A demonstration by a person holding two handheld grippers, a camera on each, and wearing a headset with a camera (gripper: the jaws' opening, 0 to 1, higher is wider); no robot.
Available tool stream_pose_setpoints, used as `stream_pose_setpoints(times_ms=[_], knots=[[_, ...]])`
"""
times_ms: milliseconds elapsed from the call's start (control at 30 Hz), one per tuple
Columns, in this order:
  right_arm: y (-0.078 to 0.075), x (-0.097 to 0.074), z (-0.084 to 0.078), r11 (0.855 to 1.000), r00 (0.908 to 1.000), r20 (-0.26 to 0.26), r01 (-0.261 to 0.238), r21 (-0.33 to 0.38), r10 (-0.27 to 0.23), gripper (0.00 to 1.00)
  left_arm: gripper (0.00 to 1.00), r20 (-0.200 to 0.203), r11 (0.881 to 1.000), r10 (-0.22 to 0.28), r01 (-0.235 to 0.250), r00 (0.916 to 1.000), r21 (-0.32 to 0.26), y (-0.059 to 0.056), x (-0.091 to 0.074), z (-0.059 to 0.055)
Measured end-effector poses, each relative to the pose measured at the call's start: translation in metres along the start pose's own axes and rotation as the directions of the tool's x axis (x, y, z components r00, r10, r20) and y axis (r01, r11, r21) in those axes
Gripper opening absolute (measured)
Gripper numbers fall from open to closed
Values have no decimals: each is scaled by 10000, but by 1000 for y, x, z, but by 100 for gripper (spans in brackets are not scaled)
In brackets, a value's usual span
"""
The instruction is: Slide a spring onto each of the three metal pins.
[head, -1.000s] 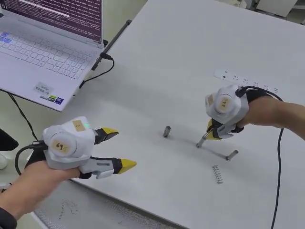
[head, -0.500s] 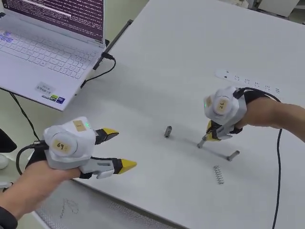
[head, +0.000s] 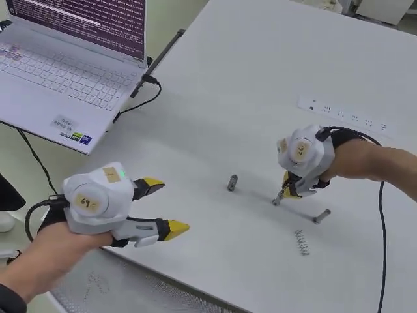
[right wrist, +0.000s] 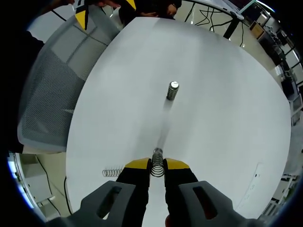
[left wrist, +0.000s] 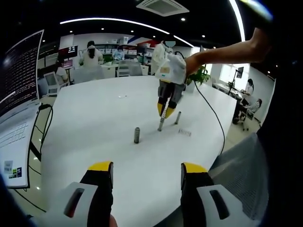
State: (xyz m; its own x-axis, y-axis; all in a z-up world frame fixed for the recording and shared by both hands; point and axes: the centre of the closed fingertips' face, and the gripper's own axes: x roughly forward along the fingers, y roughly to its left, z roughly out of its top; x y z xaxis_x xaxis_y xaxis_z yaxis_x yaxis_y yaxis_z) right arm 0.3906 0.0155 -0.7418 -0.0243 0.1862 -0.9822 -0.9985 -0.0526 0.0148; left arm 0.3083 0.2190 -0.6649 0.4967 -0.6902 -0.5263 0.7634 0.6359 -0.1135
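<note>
A laptop (head: 65, 72) sits open at the desk's (head: 247, 85) left corner. Near the front edge the left claw (head: 168, 207) hovers with its jaws wide and nothing between them. Mid-desk the first pin (head: 232, 183) stands upright, wearing a fitted spring (left wrist: 137, 135). Just to its right the right claw (head: 290, 191) points down, jaws narrow and pinched on a held spring (right wrist: 157, 168), which sits over the top of a leaning pin (head: 278, 199). Further right stands a third pin (head: 319, 216), with a loose spring (head: 301, 241) lying flat near it.
</note>
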Motion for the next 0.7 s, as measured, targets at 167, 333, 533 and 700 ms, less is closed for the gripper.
stream_pose_setpoints(times_ms=[167,333,533,700], knots=[[1,5,0,10000,10000,-35,-45,-37,45,9,53,-40,10000,4,-4,10000,-33,0,0,-1],[1,10,-1,9999,9999,-52,-104,-28,104,9,53,-61,10000,29,-29,10000,-70,1,0,-3],[0,16,0,9998,9998,-61,-182,-12,182,9,52,-89,9999,34,-35,10000,-107,1,0,-4],[1,21,-1,9997,9996,-128,-238,-95,237,9,52,-147,9998,66,-69,9999,-181,2,-1,-6]])
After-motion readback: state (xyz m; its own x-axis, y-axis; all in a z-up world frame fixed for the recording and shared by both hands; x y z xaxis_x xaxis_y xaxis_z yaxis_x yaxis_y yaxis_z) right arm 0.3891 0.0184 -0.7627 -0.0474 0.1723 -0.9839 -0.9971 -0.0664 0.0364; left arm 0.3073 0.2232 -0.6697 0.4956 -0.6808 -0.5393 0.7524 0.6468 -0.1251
